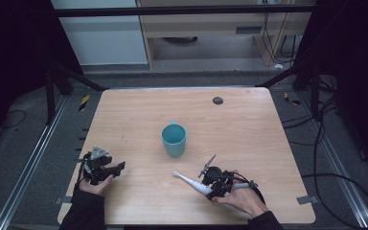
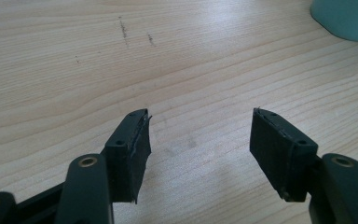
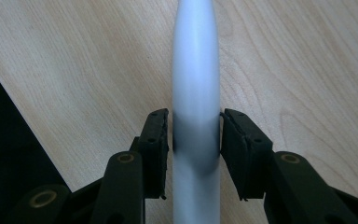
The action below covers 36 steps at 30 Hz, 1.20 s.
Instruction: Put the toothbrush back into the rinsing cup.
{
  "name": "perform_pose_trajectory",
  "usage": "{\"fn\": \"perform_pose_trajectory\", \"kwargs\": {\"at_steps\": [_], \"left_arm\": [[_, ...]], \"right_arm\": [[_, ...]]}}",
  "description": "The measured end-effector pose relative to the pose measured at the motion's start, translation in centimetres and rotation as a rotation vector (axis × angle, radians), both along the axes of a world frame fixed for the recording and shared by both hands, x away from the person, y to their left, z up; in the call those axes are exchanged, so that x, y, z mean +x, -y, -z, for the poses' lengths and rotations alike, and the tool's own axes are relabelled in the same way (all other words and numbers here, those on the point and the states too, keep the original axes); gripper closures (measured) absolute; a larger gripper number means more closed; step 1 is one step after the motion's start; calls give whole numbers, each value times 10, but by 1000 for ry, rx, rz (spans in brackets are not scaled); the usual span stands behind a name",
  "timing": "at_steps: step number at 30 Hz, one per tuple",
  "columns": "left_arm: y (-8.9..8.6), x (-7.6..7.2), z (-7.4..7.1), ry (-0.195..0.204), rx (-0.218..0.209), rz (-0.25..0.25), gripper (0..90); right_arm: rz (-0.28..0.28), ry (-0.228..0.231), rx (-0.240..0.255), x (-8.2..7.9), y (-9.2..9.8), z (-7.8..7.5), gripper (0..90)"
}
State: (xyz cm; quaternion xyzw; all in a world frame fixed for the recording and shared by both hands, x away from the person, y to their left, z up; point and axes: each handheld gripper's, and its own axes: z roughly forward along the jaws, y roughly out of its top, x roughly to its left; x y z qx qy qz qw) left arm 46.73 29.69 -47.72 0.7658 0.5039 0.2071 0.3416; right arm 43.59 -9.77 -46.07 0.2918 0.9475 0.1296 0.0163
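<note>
Right gripper (image 1: 210, 184) pinches the white toothbrush (image 1: 190, 181) mid-handle, just below-right of the teal cup (image 1: 174, 139), head twd cup, prob. to drop it in. Left gripper (image 1: 106, 171) spread, w/ nothing between its jaws, resting on bench (image 1: 249, 124) well left of cup, likely on standby.

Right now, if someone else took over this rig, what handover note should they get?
Right gripper: shut on the white toothbrush at its handle, near the table's front edge; the brush head points toward the table's middle.
Left gripper: open, holding nothing, low over bare table at front left.
Teal cup: upright mid-table, apart from both grippers; nothing can be seen standing in it.
Done: toothbrush gripped.
Left: probably carry the toothbrush to the cup and set it inside.
</note>
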Motion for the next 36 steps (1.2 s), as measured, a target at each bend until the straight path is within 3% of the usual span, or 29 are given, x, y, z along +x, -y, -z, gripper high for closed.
{"fn": "perform_pose_trajectory", "kwargs": {"at_steps": [12, 30, 36], "left_arm": [[0, 0, 0, -2, -1, -1, 376], [0, 0, 1, -3, -2, -1, 376], [0, 0, 0, -4, -3, -3, 375]], "right_arm": [[-2, -16, -36, 1, -3, 5, 652], [5, -14, -37, 0, -6, 6, 659], [10, 6, -31, 0, -5, 7, 662]]}}
